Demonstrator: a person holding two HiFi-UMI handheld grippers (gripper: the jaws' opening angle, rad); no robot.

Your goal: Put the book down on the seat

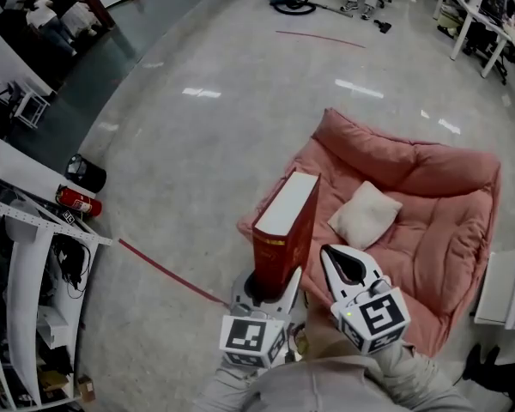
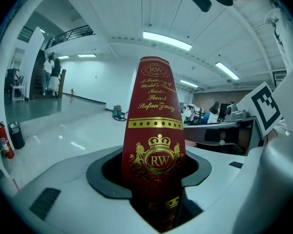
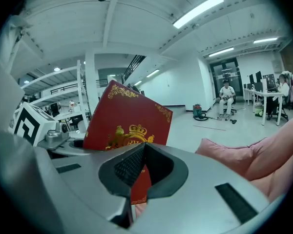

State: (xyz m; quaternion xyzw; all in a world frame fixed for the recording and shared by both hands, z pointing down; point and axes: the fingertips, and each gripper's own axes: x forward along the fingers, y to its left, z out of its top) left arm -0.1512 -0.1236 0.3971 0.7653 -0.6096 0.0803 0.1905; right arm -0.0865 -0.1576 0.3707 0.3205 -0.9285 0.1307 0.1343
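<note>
My left gripper [image 1: 270, 287] clamps the thick red gold-printed book [image 1: 285, 226] upright, the right gripper [image 1: 342, 263] is closed and empty; next I should lower it onto the pink cushioned seat [image 1: 451, 217].

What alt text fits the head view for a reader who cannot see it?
The left gripper holds a red book upright at the edge of a pink seat; the shut, empty right gripper is beside it.

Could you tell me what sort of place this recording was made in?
Probably an open-plan office or lab hall: desks with seated people along the far side, metal shelving at the left, and a fire extinguisher on the wide polished floor.
</note>
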